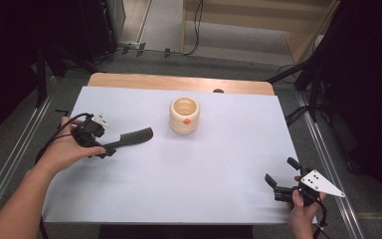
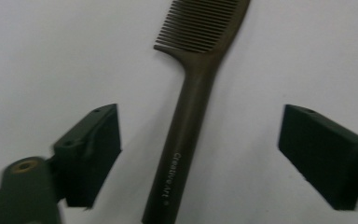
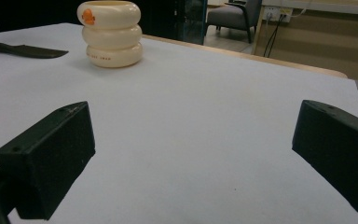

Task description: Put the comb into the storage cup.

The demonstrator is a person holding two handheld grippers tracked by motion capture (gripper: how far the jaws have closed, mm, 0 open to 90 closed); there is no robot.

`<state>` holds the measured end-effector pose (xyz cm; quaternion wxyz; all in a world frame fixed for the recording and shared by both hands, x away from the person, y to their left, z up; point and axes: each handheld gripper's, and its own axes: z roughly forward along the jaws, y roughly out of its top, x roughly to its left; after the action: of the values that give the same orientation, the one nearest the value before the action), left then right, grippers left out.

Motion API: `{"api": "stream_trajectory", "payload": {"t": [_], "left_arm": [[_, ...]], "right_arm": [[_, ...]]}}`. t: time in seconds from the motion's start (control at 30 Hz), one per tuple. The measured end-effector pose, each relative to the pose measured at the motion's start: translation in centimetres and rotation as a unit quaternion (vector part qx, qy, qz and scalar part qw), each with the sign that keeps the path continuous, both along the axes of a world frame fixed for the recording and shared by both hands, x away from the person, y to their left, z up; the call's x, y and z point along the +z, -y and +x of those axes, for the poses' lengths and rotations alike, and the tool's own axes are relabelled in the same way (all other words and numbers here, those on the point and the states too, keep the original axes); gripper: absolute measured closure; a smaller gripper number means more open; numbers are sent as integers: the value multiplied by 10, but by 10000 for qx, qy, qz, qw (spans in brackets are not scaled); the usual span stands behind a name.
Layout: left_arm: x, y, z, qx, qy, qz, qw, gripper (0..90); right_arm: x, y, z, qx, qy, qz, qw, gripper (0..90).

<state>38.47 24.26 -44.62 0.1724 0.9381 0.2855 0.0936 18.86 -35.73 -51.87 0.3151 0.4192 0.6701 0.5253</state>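
Observation:
A dark comb [image 1: 129, 138] lies flat on the white table sheet [image 1: 204, 169], left of centre, its teeth pointing toward a cream ribbed cup [image 1: 184, 115] with an orange mark. My left gripper [image 1: 104, 149] is low over the comb's handle end. In the left gripper view the comb handle [image 2: 191, 107] runs between the two jaws of the left gripper [image 2: 200, 144], with a clear gap on each side. My right gripper [image 1: 282, 172] stands open near the front right corner, holding nothing. From the right gripper [image 3: 191, 154] the cup [image 3: 110, 33] and the comb [image 3: 25, 50] show far off.
A strip of the wooden tabletop [image 1: 179, 82] shows beyond the sheet's far edge. Dark stands and cables [image 1: 308, 84] flank the table, with metal rails [image 1: 328, 169] along both sides. The cup stands upright at the back centre.

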Motion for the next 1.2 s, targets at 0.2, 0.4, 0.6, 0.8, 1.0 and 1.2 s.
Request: {"api": "stream_trajectory", "payload": {"t": [0.2, 0.4, 0.6, 0.8, 1.0, 1.2], "left_arm": [[0, 6, 4, -112, -58, 147, 9998, 398], [-8, 9, 9, -299, -185, 506, 9981, 543], [-12, 10, 13, -434, -275, 584, 9970, 614], [-18, 11, 18, -463, -375, 475, 9971, 623], [-18, 10, 22, -394, -558, 384, 9969, 649], [-18, 11, 21, -550, -553, 412, 9961, 713]], "right_arm": [[0, 0, 0, -10, -12, -7, 10000, 0], [0, -2, 1, 11, -12, -117, 9999, 0], [0, -3, 1, 9, -31, -124, 9999, 0], [0, -3, 1, 19, -33, -132, 9999, 0], [0, -3, 1, 29, -30, -143, 9999, 0], [0, -4, 1, 25, -24, -179, 9998, 0]]}}
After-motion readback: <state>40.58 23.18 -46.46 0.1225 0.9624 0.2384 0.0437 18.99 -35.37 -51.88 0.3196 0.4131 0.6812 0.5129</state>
